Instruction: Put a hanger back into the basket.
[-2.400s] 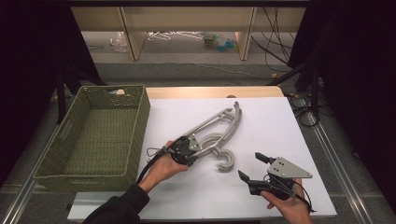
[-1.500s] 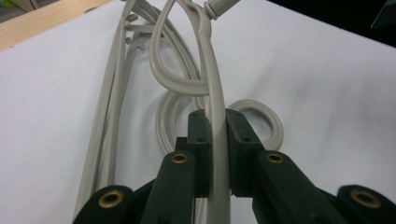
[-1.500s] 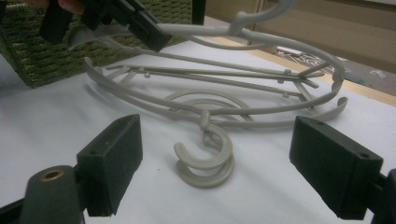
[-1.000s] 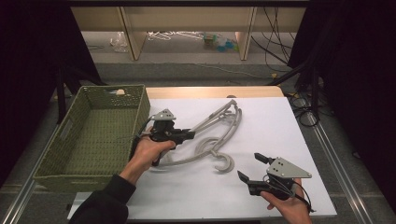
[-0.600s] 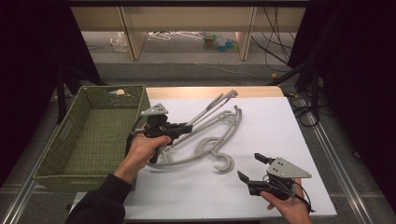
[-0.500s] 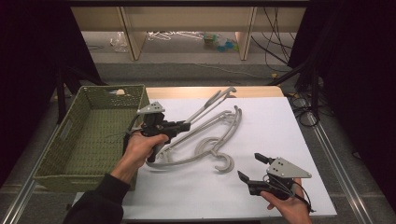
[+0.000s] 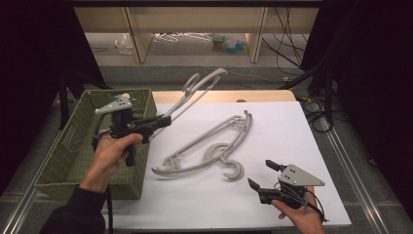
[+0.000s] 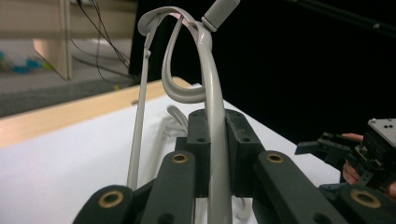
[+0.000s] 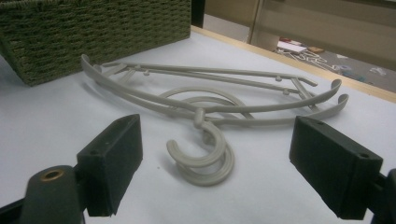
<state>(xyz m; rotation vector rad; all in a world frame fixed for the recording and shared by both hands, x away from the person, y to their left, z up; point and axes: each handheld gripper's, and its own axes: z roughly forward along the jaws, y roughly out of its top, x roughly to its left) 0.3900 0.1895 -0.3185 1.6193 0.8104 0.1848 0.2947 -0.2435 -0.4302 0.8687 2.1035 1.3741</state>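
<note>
Left gripper [image 7: 163,121] pinches a raised grey hanger [image 7: 197,90] beside the basket [image 7: 73,156]. Right gripper [image 7: 260,175], jaws spread, rests near right; two hangers [image 7: 209,146] lie on the worktop [image 7: 292,136].

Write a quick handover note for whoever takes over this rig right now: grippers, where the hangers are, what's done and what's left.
Left gripper: shut on one grey hanger, lifted off the table beside the green woven basket.
Right gripper: open, holding nothing, low over the white table at the near right.
Hangers on the table: two, going by the doubled hooks in the right gripper view, stacked at mid-table.
Done: one hanger picked up.
Left: apparently, place the held hanger, probably in the basket, then deal with the stacked ones.
</note>
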